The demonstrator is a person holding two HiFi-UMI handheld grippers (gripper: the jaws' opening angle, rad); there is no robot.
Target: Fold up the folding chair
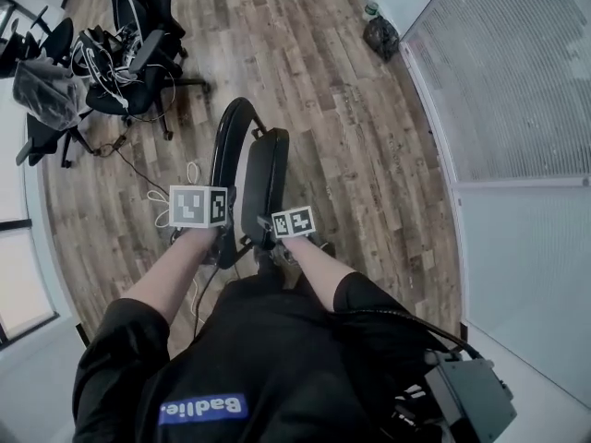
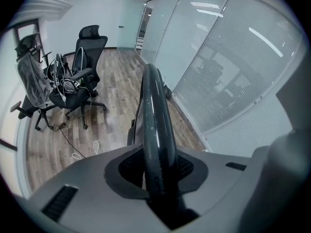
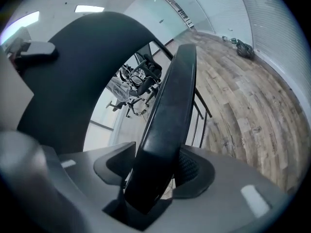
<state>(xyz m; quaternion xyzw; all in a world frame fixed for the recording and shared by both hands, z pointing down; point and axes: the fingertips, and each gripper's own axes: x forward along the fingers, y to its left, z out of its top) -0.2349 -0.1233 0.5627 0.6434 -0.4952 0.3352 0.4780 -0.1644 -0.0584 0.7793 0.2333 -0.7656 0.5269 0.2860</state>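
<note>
A black folding chair stands on the wooden floor right in front of me, its parts close together. My left gripper [image 1: 220, 235] is shut on the chair's curved frame tube [image 1: 225, 137]; in the left gripper view that glossy tube [image 2: 154, 110] runs up between the jaws of the left gripper [image 2: 158, 178]. My right gripper [image 1: 274, 238] is shut on the edge of the padded seat [image 1: 268, 169]. In the right gripper view the seat panel [image 3: 172, 96] fills the gap of the right gripper [image 3: 154, 178], with the dark backrest [image 3: 82, 67] arching at the left.
Black office chairs [image 1: 129, 63] draped with cables stand at the far left, one under clear plastic [image 1: 42, 90]. A white cable [image 1: 162, 201] lies on the floor near the chair. A black bag [image 1: 380, 35] sits by the glass partition [image 1: 517, 81] on the right.
</note>
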